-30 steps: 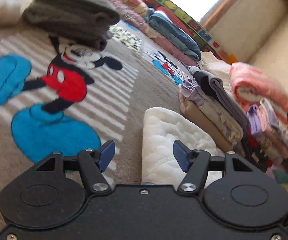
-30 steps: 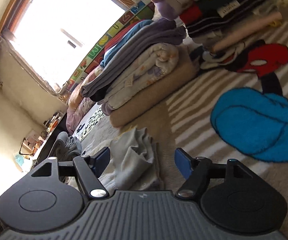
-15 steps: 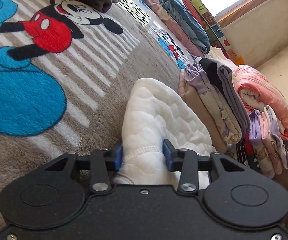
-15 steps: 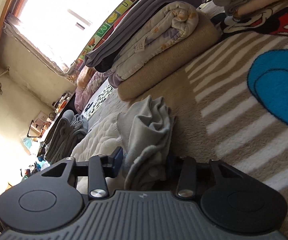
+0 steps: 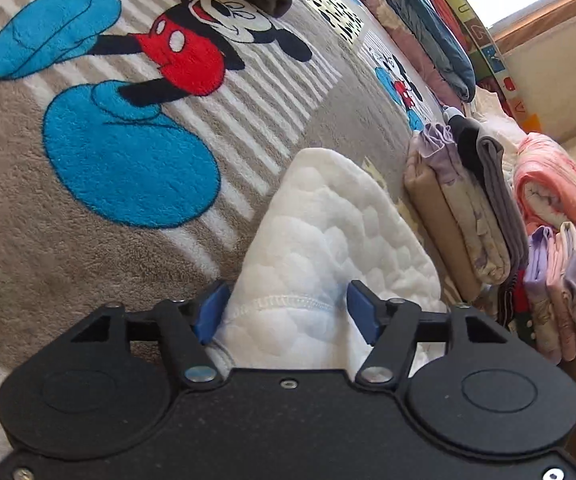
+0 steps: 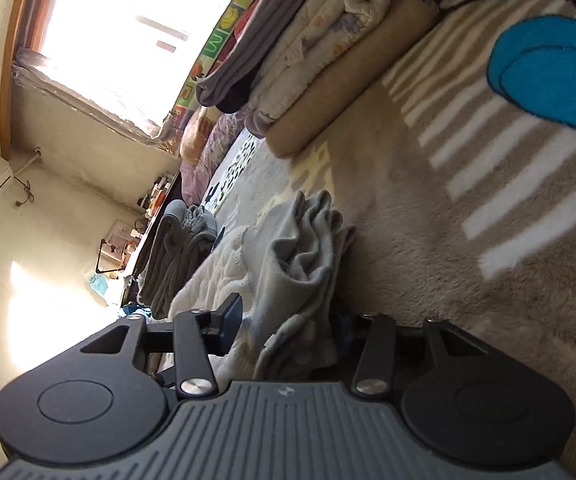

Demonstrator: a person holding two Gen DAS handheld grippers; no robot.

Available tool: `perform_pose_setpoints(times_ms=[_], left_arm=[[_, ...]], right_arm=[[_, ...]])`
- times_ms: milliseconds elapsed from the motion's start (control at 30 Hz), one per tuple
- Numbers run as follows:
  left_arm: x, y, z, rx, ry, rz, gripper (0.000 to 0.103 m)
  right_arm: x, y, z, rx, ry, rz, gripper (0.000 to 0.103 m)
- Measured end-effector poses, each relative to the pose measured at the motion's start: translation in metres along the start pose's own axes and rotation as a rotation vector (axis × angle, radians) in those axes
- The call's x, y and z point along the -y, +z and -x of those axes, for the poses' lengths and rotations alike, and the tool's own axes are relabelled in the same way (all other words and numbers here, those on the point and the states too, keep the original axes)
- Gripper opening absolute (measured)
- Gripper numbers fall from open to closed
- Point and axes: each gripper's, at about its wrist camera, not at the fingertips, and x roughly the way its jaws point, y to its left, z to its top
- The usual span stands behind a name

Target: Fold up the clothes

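A white quilted garment point(image 5: 328, 240) lies on the Mickey Mouse blanket point(image 5: 127, 152). My left gripper point(image 5: 288, 314) is around its stitched hem, jaws partly open with the cloth between the blue pads. In the right wrist view the same garment point(image 6: 211, 272) shows its grey lining point(image 6: 304, 256), bunched in folds. My right gripper point(image 6: 288, 320) straddles this grey bunch, jaws partly closed with the cloth between them; its right pad is mostly hidden by the cloth.
A stack of folded blankets point(image 5: 468, 208) lies right of the garment, also in the right wrist view point(image 6: 328, 52). A pink bundle point(image 5: 560, 208) and small folded clothes point(image 5: 556, 292) sit further right. Folded grey clothes point(image 6: 179, 256) lie behind. A window point(image 6: 127, 20) is beyond.
Both grippers moved onto the garment and closed on it half a second ago. Now the left jaws have widened, and the right jaws seem slightly wider too.
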Motion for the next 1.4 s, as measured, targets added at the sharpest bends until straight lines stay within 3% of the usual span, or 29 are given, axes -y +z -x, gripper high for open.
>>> perform_pose_setpoints(times_ms=[100, 233, 300, 367, 467, 633, 833, 967, 1133, 1400], left_arm=[[0.001, -0.003, -0.003, -0.017, 0.012, -0.028, 0.069], [-0.011, -0.008, 0.002, -0.021, -0.052, -0.026, 0.069], [-0.017, -0.008, 0.003, -0.023, -0.092, -0.029, 0.067], [-0.022, -0.008, 0.004, -0.019, -0.128, -0.043, 0.051], [-0.034, -0.008, 0.008, -0.003, -0.203, -0.054, 0.038], [-0.055, -0.006, 0.03, 0.049, -0.342, -0.069, 0.034], [-0.088, 0.028, 0.069, 0.138, -0.441, 0.004, 0.034], [-0.12, 0.051, 0.09, 0.218, -0.465, 0.047, 0.034], [-0.167, 0.079, 0.102, 0.274, -0.444, 0.164, 0.034], [-0.16, 0.166, 0.126, 0.428, -0.493, 0.167, 0.034]], right_arm=[[0.004, 0.001, 0.002, 0.021, 0.024, -0.03, 0.065], [0.0, -0.001, -0.005, -0.005, -0.001, 0.042, 0.064], [-0.002, -0.004, -0.008, -0.009, -0.02, 0.083, 0.056], [0.0, -0.007, -0.011, -0.005, -0.029, 0.092, 0.048], [0.001, -0.008, -0.015, -0.013, -0.013, 0.082, 0.038], [-0.008, -0.015, -0.008, 0.023, 0.05, 0.025, 0.035], [-0.061, -0.026, -0.014, 0.059, 0.146, 0.062, 0.034], [-0.089, -0.032, -0.046, 0.038, 0.189, 0.038, 0.033], [-0.127, -0.046, -0.114, -0.096, 0.165, 0.09, 0.033], [-0.205, -0.023, -0.206, -0.162, 0.25, 0.19, 0.033]])
